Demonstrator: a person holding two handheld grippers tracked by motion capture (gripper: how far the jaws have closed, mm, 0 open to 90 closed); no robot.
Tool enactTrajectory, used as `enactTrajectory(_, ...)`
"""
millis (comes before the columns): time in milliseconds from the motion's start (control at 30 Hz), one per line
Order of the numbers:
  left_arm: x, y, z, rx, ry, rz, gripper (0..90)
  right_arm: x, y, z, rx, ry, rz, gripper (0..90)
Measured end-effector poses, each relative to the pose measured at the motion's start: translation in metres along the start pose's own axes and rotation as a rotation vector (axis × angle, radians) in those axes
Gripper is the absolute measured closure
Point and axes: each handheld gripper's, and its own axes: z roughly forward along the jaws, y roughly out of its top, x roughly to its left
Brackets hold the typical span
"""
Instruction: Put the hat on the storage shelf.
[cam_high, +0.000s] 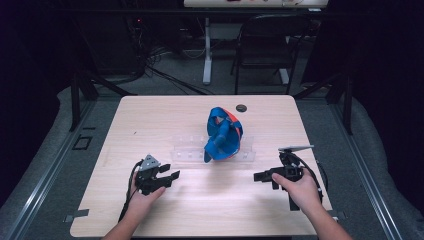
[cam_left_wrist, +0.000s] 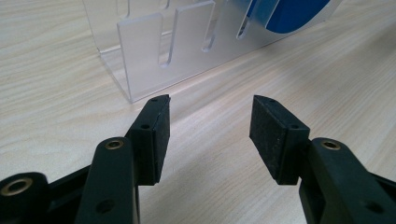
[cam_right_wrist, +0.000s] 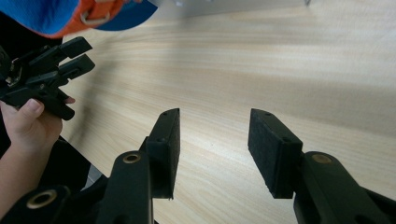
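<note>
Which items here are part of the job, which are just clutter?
In play: blue-orange cap, clear rack it sits on, left claw and right claw, both open, nothing between them.
Lying about: black disc on table, chair behind.

Dark room all around the desk (cam_high: 150, 115), with light only on its pale wood top. Grey floor (cam_high: 45, 165) on both sides of the desk, with long metal rails (cam_high: 55, 165) beside its left and right edges. Behind the desk, a black folding chair (cam_high: 262, 45) and a white leg (cam_high: 207, 50) of another table. Left of that leg, a tangle of black cables (cam_high: 155, 65) on the floor.
</note>
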Motion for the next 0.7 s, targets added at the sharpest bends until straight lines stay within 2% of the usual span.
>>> enactTrajectory(67, 0.000, 0.000, 0.000, 0.002, 0.001, 0.002, 48.7, -0.004, -0.009, 0.005, -0.020, 0.009, 0.000, 54.2)
enactTrajectory(133, -0.001, -0.001, 0.001, 0.001, 0.003, -0.003, 48.7, -0.009, -0.017, 0.009, -0.012, 0.004, -0.024, 54.2)
enactTrajectory(200, -0.001, -0.001, 0.002, 0.005, 0.001, -0.001, 48.7, -0.012, -0.025, 0.013, -0.044, 0.014, -0.019, 54.2)
enactTrajectory(300, -0.001, -0.001, 0.002, 0.010, 0.001, 0.003, 48.7, -0.017, -0.035, 0.017, -0.055, 0.011, -0.037, 54.2)
enactTrajectory(400, -0.001, -0.002, 0.003, 0.010, 0.001, 0.002, 48.7, -0.020, -0.045, 0.020, -0.095, 0.034, -0.036, 54.2)
enactTrajectory(500, -0.001, -0.002, 0.004, 0.014, 0.000, 0.000, 48.7, -0.021, -0.051, 0.021, -0.117, 0.008, -0.061, 54.2)
enactTrajectory(600, -0.003, -0.002, 0.005, 0.019, 0.001, 0.010, 48.7, -0.025, -0.052, 0.023, -0.123, 0.047, -0.042, 54.2)
enactTrajectory(633, -0.003, -0.002, 0.005, 0.019, 0.001, 0.010, 48.7, -0.025, -0.052, 0.023, -0.123, 0.047, -0.042, 54.2)
enactTrajectory(667, -0.003, -0.002, 0.005, 0.019, 0.004, 0.016, 48.7, -0.027, -0.053, 0.025, -0.154, 0.074, -0.028, 54.2)
enactTrajectory(700, -0.004, -0.002, 0.005, 0.021, 0.002, 0.020, 48.7, -0.029, -0.054, 0.026, -0.169, 0.081, -0.030, 54.2)
